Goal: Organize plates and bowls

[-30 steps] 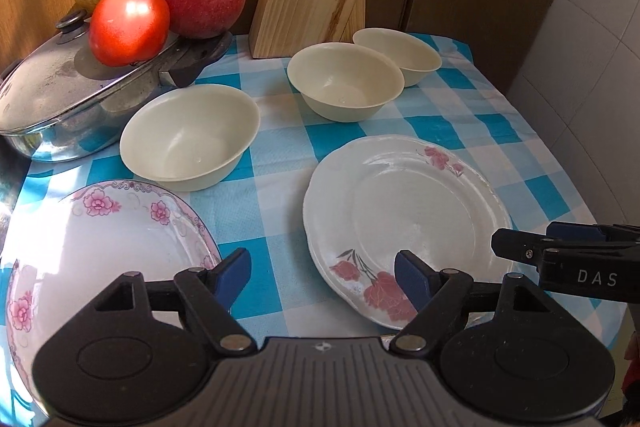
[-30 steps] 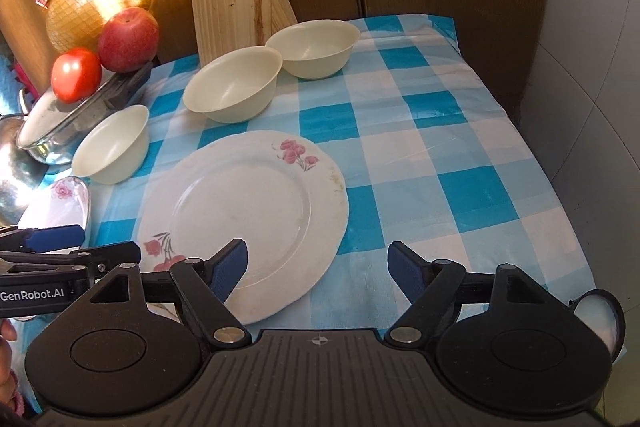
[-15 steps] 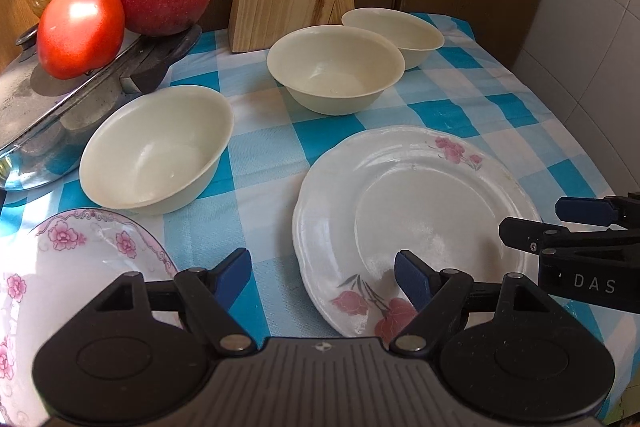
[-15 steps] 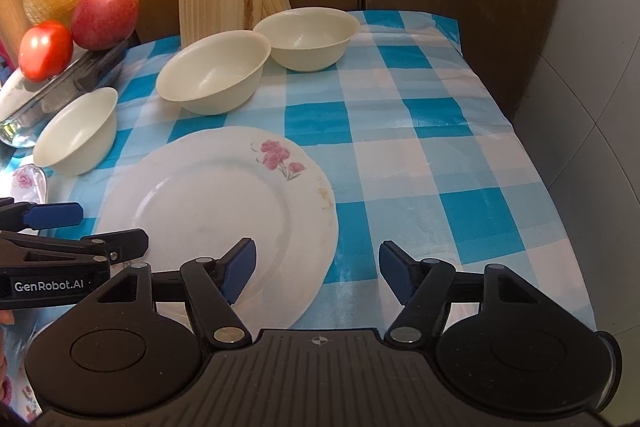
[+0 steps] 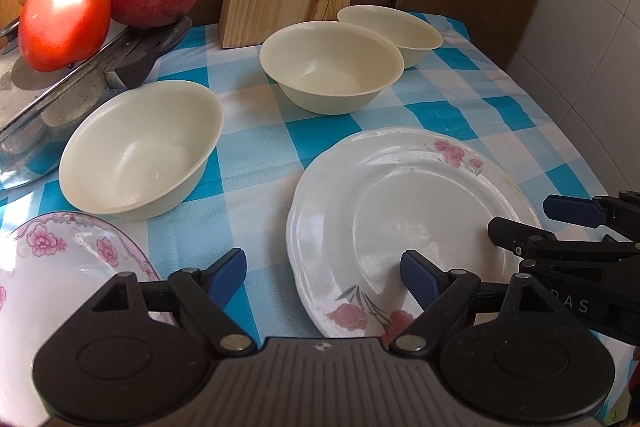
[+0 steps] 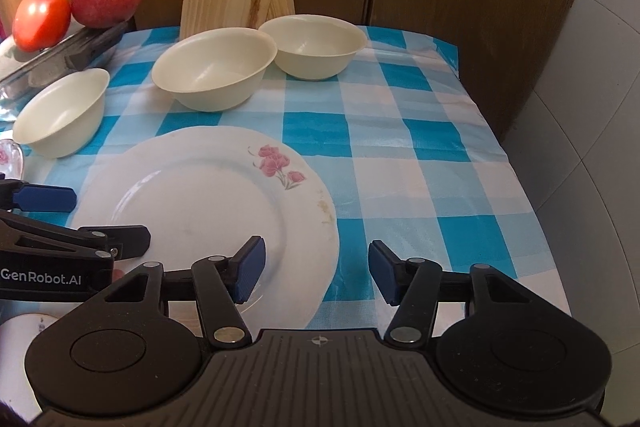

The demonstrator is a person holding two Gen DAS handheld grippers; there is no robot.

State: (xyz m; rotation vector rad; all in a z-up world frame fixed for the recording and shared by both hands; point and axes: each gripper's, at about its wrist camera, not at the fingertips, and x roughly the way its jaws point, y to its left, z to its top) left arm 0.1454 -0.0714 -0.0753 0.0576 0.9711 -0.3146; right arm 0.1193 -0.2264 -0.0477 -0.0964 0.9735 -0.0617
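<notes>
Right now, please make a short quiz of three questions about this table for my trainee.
1. How many cream bowls stand on the checked cloth?
2. True or false: the flower plate holds a bowl.
3. What lies between the closing jaws of the right gripper: A) a bowl, B) the plate's right rim, C) the tomato?

Key: 1. Three. 2. False, it is empty. 3. B; the pads do not yet press it.

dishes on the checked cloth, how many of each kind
bowls: 3 (near, middle, far)
plates: 2 (rose plate, pink-rimmed plate)
total: 5
</notes>
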